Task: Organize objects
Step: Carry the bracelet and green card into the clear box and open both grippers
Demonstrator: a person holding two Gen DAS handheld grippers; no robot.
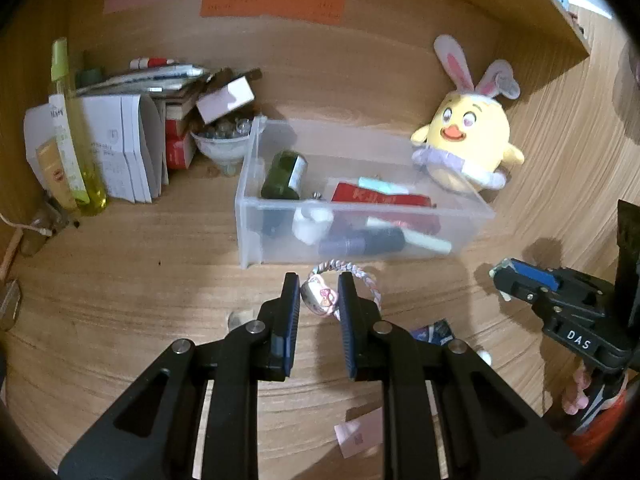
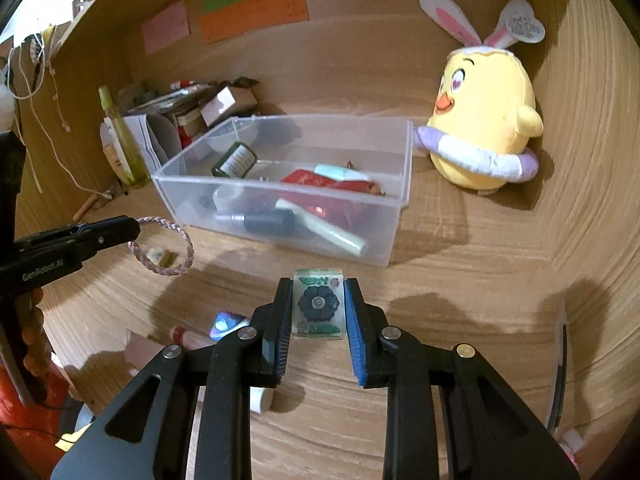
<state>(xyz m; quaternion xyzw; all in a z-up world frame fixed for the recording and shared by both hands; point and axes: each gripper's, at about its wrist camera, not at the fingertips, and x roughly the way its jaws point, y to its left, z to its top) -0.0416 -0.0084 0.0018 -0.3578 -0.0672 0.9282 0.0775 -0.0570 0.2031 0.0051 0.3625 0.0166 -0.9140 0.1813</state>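
Wooden desk [image 1: 120,280] | left gripper [image 1: 319,300] jaws clamped on braided bracelet [image 1: 352,274] | right gripper [image 2: 318,306] jaws clamped on clear tile [image 2: 318,304]

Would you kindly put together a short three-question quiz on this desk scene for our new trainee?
1. True or false: the left gripper is shut on a braided hair tie with a charm.
2. What does the right gripper hold? A) a marker B) a small clear tile with a dark flower C) a green bottle
3. Fill in: the yellow plush chick stands ___ the clear plastic bin, not in it.

Key: 1 true. 2 B. 3 beside.
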